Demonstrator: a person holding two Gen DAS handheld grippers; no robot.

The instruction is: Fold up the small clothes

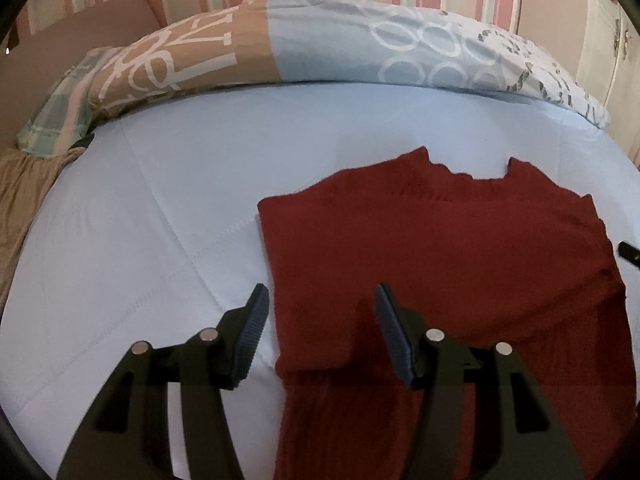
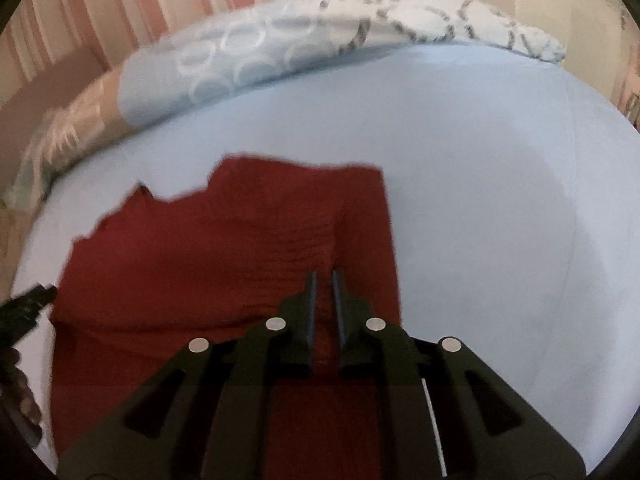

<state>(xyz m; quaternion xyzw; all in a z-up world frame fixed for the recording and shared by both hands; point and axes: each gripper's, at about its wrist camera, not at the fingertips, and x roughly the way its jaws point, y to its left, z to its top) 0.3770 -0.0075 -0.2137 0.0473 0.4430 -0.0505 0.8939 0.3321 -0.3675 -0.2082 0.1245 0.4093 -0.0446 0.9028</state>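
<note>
1. Fingers of the left gripper (image 1: 318, 320) stand wide apart, straddling the jumper's (image 1: 440, 264) left edge at the lower middle of its frame, holding nothing.
2. Right gripper (image 2: 323, 296) is narrowed to a slit over red knit; whether it pinches cloth I cannot tell.
3. Soft, light and limp, the jumper probably sags; take hold at hem corners.
4. Sheet (image 1: 160, 220) lies bare around it; the duvet (image 1: 360, 48), rolled along the top, stands well apart.

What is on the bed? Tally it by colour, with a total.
Red: 1, the red garment
Patterned blue and tan: 1, the duvet
Green plaid: 1, the plaid cloth
Total: 3
</note>
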